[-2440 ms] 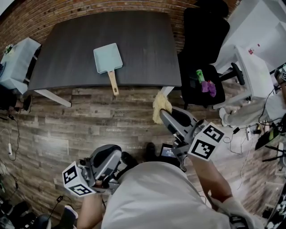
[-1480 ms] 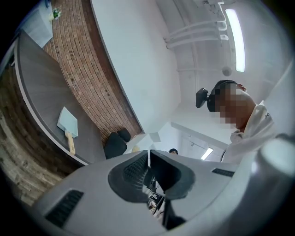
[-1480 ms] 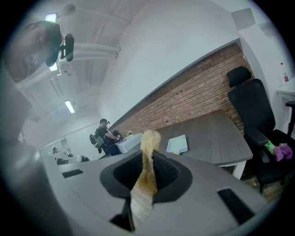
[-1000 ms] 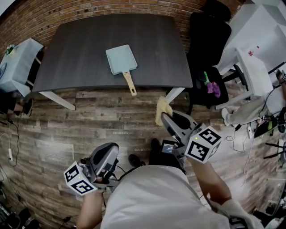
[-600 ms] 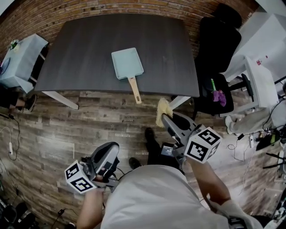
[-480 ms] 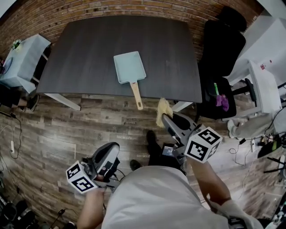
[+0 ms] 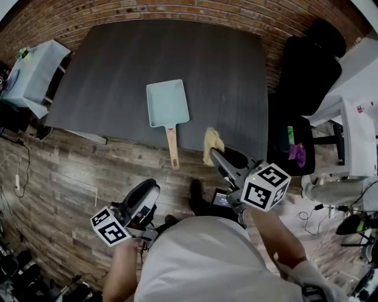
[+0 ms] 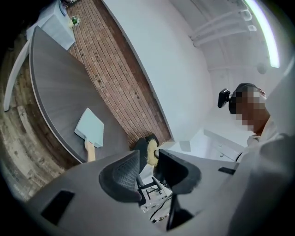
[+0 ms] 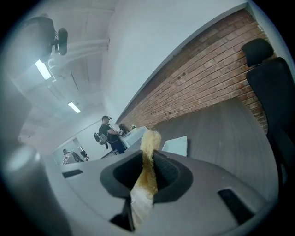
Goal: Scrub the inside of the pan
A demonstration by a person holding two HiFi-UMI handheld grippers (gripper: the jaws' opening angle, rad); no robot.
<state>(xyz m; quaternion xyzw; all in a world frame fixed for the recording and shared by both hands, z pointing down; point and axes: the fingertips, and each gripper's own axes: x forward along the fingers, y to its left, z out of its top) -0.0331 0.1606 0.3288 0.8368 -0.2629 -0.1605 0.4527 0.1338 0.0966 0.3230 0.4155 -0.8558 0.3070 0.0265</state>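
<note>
On dark table (image 7: 118,59), near front edge, pale blue pan (image 7: 168,104) is lying, handle overhanging edge. Left gripper (image 8: 147,169) is hanging over floor, jaws just opening, nothing between. Right gripper (image 7: 215,157) is pinching yellow sponge (image 7: 211,141) at front edge.

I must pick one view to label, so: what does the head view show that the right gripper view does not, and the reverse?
Only the head view: the pan's wooden handle, the plank floor. Only the right gripper view: ceiling lights, two people far off. Both: the light blue pan on the dark table, the brick wall, the black chair, the right gripper shut on the yellow scrubber.
</note>
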